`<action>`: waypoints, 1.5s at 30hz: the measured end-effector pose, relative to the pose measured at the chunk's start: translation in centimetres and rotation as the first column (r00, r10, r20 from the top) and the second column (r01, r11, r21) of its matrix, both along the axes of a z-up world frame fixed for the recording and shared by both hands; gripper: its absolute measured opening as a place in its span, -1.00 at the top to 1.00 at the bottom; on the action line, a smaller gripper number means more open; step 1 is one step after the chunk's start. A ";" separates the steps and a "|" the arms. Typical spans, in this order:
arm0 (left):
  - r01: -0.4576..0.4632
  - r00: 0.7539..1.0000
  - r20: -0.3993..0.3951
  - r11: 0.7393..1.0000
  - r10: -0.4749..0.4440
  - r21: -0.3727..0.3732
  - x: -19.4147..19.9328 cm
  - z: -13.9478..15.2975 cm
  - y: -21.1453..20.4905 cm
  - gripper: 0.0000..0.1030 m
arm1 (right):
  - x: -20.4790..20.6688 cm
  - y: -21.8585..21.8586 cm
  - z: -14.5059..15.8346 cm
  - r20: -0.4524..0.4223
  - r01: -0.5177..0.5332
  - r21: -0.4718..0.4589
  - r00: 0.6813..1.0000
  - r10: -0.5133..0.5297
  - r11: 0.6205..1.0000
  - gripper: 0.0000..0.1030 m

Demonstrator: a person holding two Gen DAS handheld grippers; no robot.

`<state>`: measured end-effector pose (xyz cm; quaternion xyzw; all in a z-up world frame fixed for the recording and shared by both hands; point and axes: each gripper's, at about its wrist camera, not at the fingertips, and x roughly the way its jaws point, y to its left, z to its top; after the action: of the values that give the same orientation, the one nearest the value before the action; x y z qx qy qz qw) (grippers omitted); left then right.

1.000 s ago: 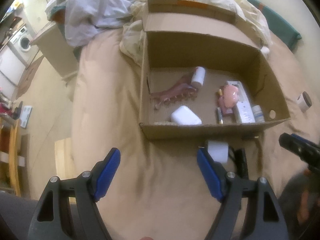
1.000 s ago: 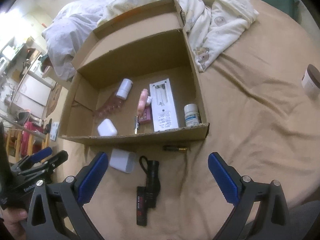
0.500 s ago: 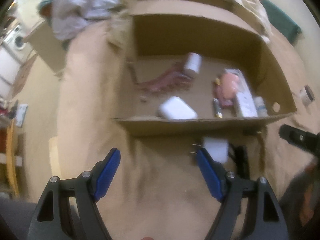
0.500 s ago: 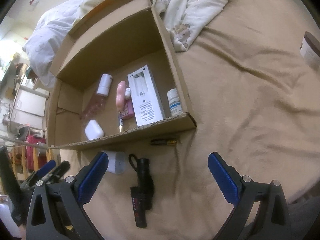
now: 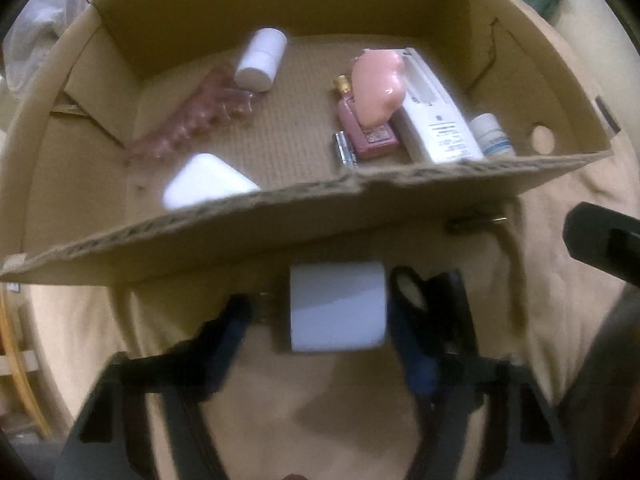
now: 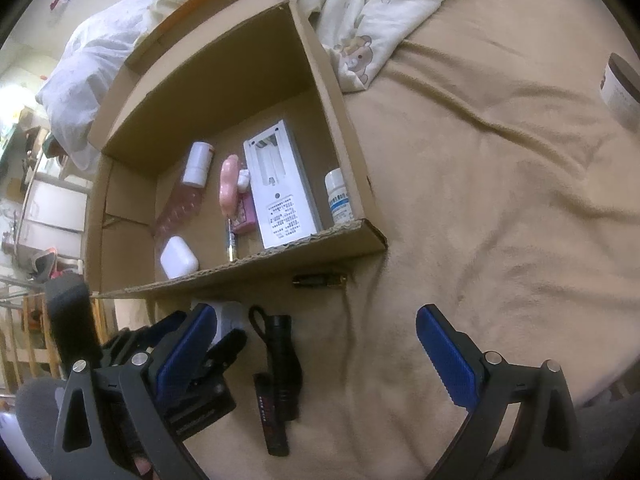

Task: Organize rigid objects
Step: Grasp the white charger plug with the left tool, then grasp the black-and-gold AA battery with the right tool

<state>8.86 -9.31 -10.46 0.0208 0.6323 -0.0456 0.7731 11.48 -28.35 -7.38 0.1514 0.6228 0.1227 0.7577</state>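
A white plug adapter (image 5: 336, 306) lies on the beige bed cover just in front of the open cardboard box (image 5: 304, 220). My left gripper (image 5: 320, 332) is open, its blue fingers on either side of the adapter, not closed on it. A black flashlight (image 6: 282, 354) lies right of the adapter, above a dark stick (image 6: 274, 416). A small dark and gold tube (image 6: 320, 280) lies by the box's front wall. My right gripper (image 6: 316, 364) is open and empty above the flashlight. The left gripper also shows in the right wrist view (image 6: 200, 356).
The box holds a white case (image 5: 204, 186), a pink bottle with white cap (image 5: 260, 60), a pink toy (image 5: 378, 88), a white carton (image 5: 436, 120) and a small pill bottle (image 5: 492, 138). A brown-lidded jar (image 6: 622, 88) stands far right. Bedding (image 6: 372, 12) lies behind the box.
My left gripper has moved forward and down so its fingers now straddle the white adapter. My right gripper has drifted closer to the bed, still open.
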 end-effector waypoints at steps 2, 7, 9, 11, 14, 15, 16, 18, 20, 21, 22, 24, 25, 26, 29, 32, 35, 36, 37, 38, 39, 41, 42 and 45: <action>0.008 1.000 0.001 1.000 -0.008 -0.009 0.0 -0.1 0.0 -0.08 | 0.2 0.3 -0.2 -0.002 -0.004 -0.012 1.000 0.004 1.000 -1.00; 0.016 1.000 0.002 1.000 -0.016 0.002 -0.4 0.0 0.0 -0.03 | 0.5 0.9 -0.7 -0.010 -0.024 -0.038 1.000 0.024 0.999 -1.00; 0.002 1.000 -0.004 1.000 -0.002 -0.001 -0.6 0.0 0.2 -0.03 | 0.6 1.1 -0.9 -0.008 -0.029 -0.049 1.000 0.029 0.998 -1.00; -0.014 1.000 -0.005 1.000 0.014 0.005 -0.7 0.3 0.6 -0.03 | 0.7 1.1 -1.0 -0.010 -0.031 -0.064 0.999 0.030 0.997 -1.00; -0.024 1.000 0.019 0.999 0.024 0.023 -1.2 1.3 1.6 -0.03 | 0.9 1.1 -1.4 -0.020 -0.024 -0.072 1.000 0.023 0.997 -1.00; -0.023 0.999 0.028 0.999 0.023 0.027 -1.5 1.9 2.0 -0.03 | 1.0 1.0 -1.5 -0.024 -0.019 -0.073 1.000 0.018 0.997 -1.00; -0.022 0.999 0.032 0.999 0.021 0.029 -1.6 2.2 2.1 -0.03 | 1.0 0.9 -1.7 -0.026 -0.016 -0.073 1.000 0.014 0.997 -1.00; -0.016 0.999 0.030 0.999 0.015 0.029 -2.3 3.5 2.6 -0.03 | 1.2 0.7 -1.7 -0.030 -0.010 -0.070 1.000 0.008 0.998 -1.00; -0.018 0.999 0.035 1.000 0.018 0.008 -2.8 5.0 3.1 -0.03 | 1.2 0.8 -1.7 -0.029 -0.011 -0.066 1.000 0.009 0.998 -1.00; -0.009 0.999 0.046 1.000 0.009 0.004 -3.1 5.9 3.4 -0.03 | 1.3 0.8 -1.7 -0.030 -0.011 -0.067 1.000 0.009 0.998 -1.00; -0.001 0.998 0.057 1.000 0.001 0.006 -3.2 6.6 3.5 -0.03 | 1.3 0.6 -1.7 -0.032 -0.011 -0.067 0.999 0.009 0.998 -1.00; 0.015 0.995 0.100 1.000 -0.017 0.025 -3.9 8.6 4.3 -0.03 | 1.3 0.6 -1.8 -0.036 -0.012 -0.070 0.999 0.010 0.997 -1.00; 0.016 0.994 0.110 0.999 -0.019 0.028 -3.9 9.2 4.5 -0.03 | 1.3 0.6 -1.8 -0.038 -0.014 -0.074 0.999 0.011 0.997 -1.00; 0.013 0.992 0.123 0.999 -0.017 0.031 -4.1 10.0 5.2 -0.03 | 1.4 0.6 -1.8 -0.039 -0.016 -0.079 0.999 0.013 0.997 -1.00; -0.009 0.990 0.139 1.000 0.006 0.025 -4.2 11.4 6.9 -0.03 | 1.5 0.6 -2.0 -0.044 -0.019 -0.090 0.999 0.015 0.996 -1.00; -0.038 0.987 0.155 0.999 0.034 0.025 -3.6 11.5 7.4 -0.03 | 1.7 0.7 -2.2 -0.045 -0.013 -0.115 0.999 0.008 0.993 -1.00; -0.081 0.987 0.138 0.997 0.078 0.018 -3.3 10.1 8.4 -0.03 | 2.1 0.6 -2.7 -0.045 -0.001 -0.145 0.999 -0.006 0.989 -1.00; -0.096 0.988 0.125 0.995 0.093 0.015 -3.4 9.9 8.7 -0.03 | 2.2 0.6 -2.9 -0.049 -0.001 -0.149 0.999 -0.007 0.989 -1.00; -0.117 0.987 0.110 0.993 0.117 -0.002 -3.2 9.5 9.2 -0.03 | 2.4 0.6 -3.1 -0.053 -0.004 -0.152 0.999 -0.004 0.988 -1.00; -0.127 0.987 0.101 0.992 0.128 -0.023 -3.1 9.4 9.4 -0.03 | 2.5 0.8 -3.3 -0.057 -0.012 -0.152 0.998 0.003 0.988 -1.00; -0.126 0.986 0.100 0.991 0.130 -0.043 -3.1 9.6 9.4 -0.03 | 2.5 1.1 -3.5 -0.055 -0.020 -0.152 0.998 0.012 0.988 -1.00; -0.123 0.985 0.121 0.992 0.126 -0.032 -3.4 10.0 9.2 -0.03 | 2.6 2.1 -3.6 -0.041 -0.056 -0.172 0.998 0.049 0.983 -1.00; -0.120 0.984 0.128 0.992 0.123 -0.034 -3.5 10.2 9.0 -0.03 | 2.7 2.8 -3.7 -0.030 -0.080 -0.195 0.997 0.076 0.978 -1.00; -0.122 0.985 0.116 0.990 0.129 -0.065 -3.4 10.2 8.7 -0.03 | 2.9 4.7 -4.5 -0.029 -0.134 -0.240 0.991 0.131 0.962 -0.83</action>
<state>5.42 -0.62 -0.29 -0.0389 0.5831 -0.0137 0.8113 14.34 -23.69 -11.89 0.0172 0.6466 0.0955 0.7566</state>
